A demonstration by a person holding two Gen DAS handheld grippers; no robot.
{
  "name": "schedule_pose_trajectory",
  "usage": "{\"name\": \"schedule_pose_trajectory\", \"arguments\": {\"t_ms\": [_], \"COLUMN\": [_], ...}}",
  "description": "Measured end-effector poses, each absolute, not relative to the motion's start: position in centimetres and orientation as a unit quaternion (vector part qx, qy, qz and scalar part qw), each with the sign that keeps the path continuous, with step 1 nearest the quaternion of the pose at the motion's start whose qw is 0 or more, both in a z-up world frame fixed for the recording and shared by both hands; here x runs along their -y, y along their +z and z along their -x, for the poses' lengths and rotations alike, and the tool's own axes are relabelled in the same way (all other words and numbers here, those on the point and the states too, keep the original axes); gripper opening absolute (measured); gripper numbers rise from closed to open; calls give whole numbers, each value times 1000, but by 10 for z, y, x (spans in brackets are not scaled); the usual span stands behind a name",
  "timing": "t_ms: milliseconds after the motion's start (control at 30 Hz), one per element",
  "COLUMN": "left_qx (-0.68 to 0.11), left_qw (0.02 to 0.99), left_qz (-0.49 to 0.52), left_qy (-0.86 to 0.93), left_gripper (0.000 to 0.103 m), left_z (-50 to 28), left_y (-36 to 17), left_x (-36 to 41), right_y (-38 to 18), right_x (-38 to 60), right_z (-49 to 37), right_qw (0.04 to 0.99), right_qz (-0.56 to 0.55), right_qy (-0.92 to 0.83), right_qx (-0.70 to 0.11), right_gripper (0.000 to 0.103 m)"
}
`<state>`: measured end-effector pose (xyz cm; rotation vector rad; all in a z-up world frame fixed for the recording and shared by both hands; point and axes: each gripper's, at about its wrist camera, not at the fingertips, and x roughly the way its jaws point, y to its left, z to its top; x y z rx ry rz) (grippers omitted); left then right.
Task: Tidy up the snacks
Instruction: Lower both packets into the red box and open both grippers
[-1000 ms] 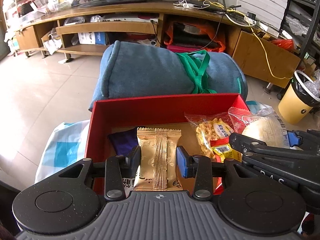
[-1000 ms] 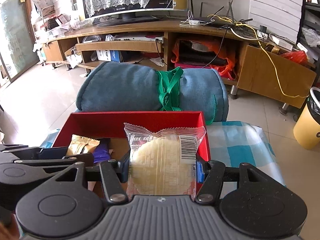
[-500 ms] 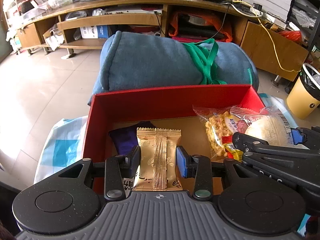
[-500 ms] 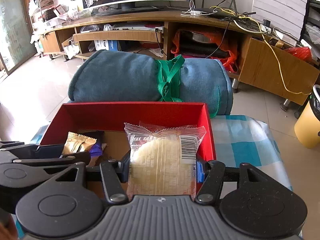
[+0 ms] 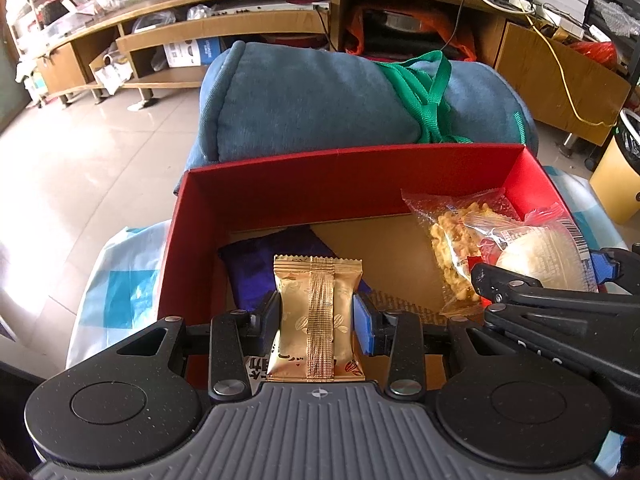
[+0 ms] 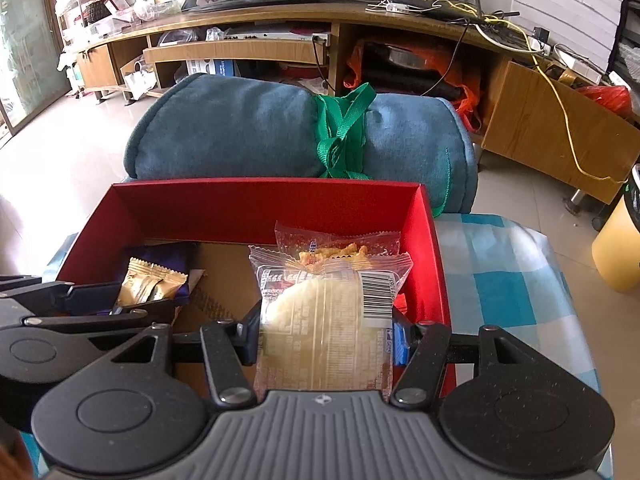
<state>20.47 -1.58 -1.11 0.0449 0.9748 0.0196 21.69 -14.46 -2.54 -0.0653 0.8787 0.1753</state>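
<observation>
A red box (image 5: 344, 176) (image 6: 264, 204) stands open on a blue-checked cloth. My left gripper (image 5: 318, 316) is shut on a gold snack packet (image 5: 318, 320), held over the box's near left part, above a purple packet (image 5: 260, 268). My right gripper (image 6: 324, 338) is shut on a clear packet with a pale round cake (image 6: 324, 328), held over the box's right side. The cake packet also shows in the left wrist view (image 5: 536, 252). A clear bag of yellow fried snacks (image 5: 452, 240) (image 6: 332, 248) lies in the box's right part.
A rolled blue blanket with green straps (image 5: 340, 96) (image 6: 280, 132) lies just behind the box. A wooden TV cabinet (image 6: 280, 28) runs along the back. A yellow bin (image 5: 616, 176) stands on the floor at the right. The checked cloth (image 6: 500, 280) extends right of the box.
Both grippers have moved forward and down over the box with their packets still held. The box interior and the fried-snack bag now sit closer and lower in both views.
</observation>
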Motion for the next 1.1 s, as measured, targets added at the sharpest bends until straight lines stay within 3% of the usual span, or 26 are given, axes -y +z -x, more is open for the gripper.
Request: {"name": "schedule_pose_trajectory", "arguments": {"t_ms": [467, 700, 1100], "left_qx": [-473, -474, -467], "left_qw": [880, 879, 883], "left_qz": [-26, -30, -26], "left_qy": [17, 28, 26], "left_gripper": [49, 65, 75], "left_z": [-207, -206, -201], "left_y": [-17, -18, -9], "left_x": [18, 17, 17], "right_y": [-31, -32, -27], "right_x": [144, 147, 153], "right_z": [-219, -219, -216], "right_qw": [899, 897, 898], "right_qz": [35, 35, 32], "right_qy": [87, 85, 75], "right_qx": [-428, -432, -433], "right_gripper": [55, 55, 56]}}
